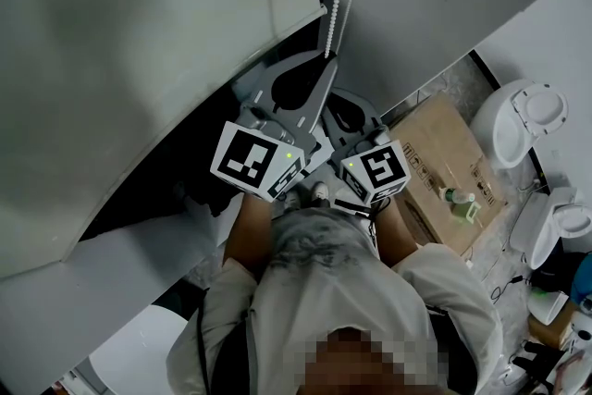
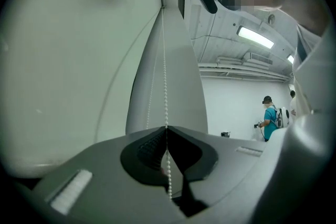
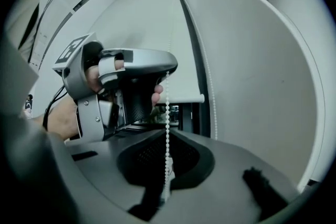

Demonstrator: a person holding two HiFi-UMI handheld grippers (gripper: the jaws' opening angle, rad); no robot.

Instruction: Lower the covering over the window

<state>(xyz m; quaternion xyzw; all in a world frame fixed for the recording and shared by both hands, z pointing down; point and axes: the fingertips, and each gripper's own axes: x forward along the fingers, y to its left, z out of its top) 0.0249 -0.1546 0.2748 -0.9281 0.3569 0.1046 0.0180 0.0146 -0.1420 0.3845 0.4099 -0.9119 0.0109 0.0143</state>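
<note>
My left tongs (image 2: 167, 128) are clenched on the chain (image 2: 164, 60). My right tongs (image 3: 167, 131) are clamped on the same strand just below them. The chain runs up beside the blind (image 3: 152, 34), whose bottom bar hangs partway down, leaving the window (image 3: 182, 113) beneath it uncovered.

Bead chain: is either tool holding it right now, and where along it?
Both tools hold the white beaded pull chain. The left tool pinches it at its jaw tips, higher up; the right tool pinches the same strand just below.
</note>
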